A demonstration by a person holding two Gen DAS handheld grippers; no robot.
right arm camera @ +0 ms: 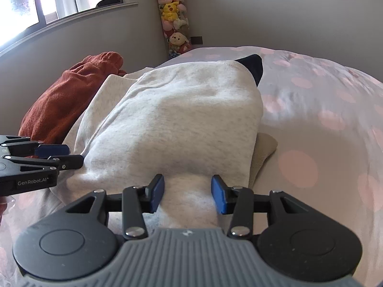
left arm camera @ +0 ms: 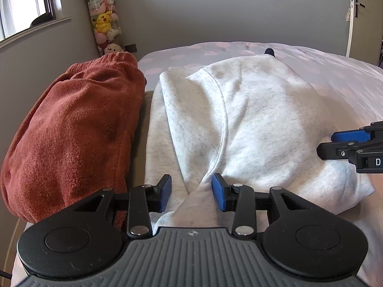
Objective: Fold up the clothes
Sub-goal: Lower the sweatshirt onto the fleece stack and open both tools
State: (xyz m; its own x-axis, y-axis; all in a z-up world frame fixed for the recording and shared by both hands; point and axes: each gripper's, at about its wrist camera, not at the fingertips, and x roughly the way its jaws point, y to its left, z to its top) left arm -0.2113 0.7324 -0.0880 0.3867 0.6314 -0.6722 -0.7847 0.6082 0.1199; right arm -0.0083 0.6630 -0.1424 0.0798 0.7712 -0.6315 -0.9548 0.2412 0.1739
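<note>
A light grey sweatshirt [left arm camera: 251, 119] lies folded on the bed; it also shows in the right wrist view [right arm camera: 177, 119]. My left gripper [left arm camera: 191, 193] is open, its blue pads on either side of the sweatshirt's near left edge. My right gripper [right arm camera: 188, 195] is open over the near right edge, with cloth between the pads. Each gripper shows in the other's view: the right one [left arm camera: 335, 143] at the right edge, the left one [right arm camera: 62, 155] at the left edge. A dark navy garment [right arm camera: 252, 68] pokes out from under the sweatshirt's far corner.
A rust-red fleece garment [left arm camera: 76, 138] lies bunched to the left of the sweatshirt. The bed has a lilac cover with pink dots [right arm camera: 323, 119]. A beige cloth [right arm camera: 263, 148] sticks out under the sweatshirt's right side. A column of plush toys [left arm camera: 104, 19] stands in the corner.
</note>
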